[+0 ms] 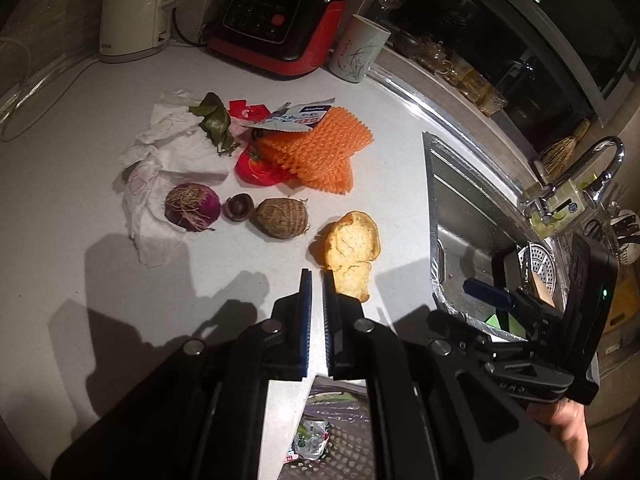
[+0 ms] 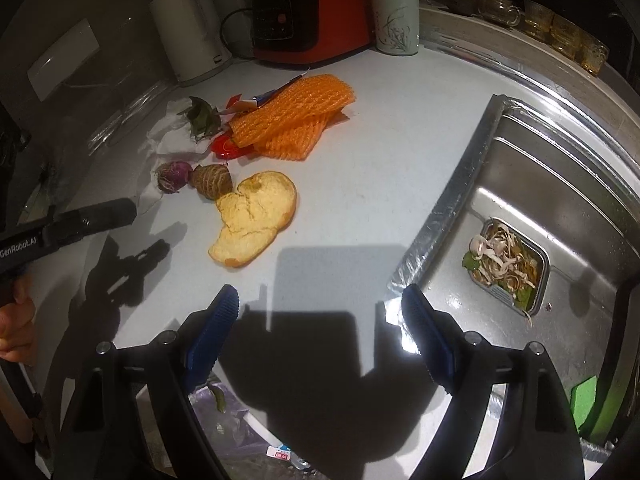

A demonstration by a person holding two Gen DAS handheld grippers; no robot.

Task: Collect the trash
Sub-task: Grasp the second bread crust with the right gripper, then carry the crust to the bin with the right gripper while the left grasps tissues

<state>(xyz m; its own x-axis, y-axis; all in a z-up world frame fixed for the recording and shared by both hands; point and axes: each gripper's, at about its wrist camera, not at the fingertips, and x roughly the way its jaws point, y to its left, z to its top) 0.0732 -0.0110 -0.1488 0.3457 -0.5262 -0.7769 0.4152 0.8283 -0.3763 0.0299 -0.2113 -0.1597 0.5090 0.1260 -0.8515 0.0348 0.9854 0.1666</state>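
Left wrist view is showing the left gripper point(image 1: 317, 276) with its blue pads drawn nearly together and nothing between them, hanging over the white counter point(image 1: 80, 208) with the pale orange peel point(image 1: 352, 248) lying just ahead and slightly to the right of its tips. Right wrist view is showing the right gripper point(image 2: 320, 300) standing wide and empty, with the same peel point(image 2: 254, 218) ahead and to its left, a stretch of bare counter lying between. Judging by this, the left hand is sitting nearer to the peel, though its narrow jaws would need to be spreading before taking it. The peel's long axis is running roughly toward the left gripper, from near tip to far lobe. Further back, the taro point(image 1: 282, 216), purple onion point(image 1: 193, 207), orange foam net point(image 1: 320, 148) and crumpled tissue point(image 1: 168, 152) are waiting in a cluster. A lined bin point(image 1: 320, 424) is showing below the counter edge, between the left gripper's arms, probably where the trash is going. The sink point(image 2: 560, 200) is lying to the right
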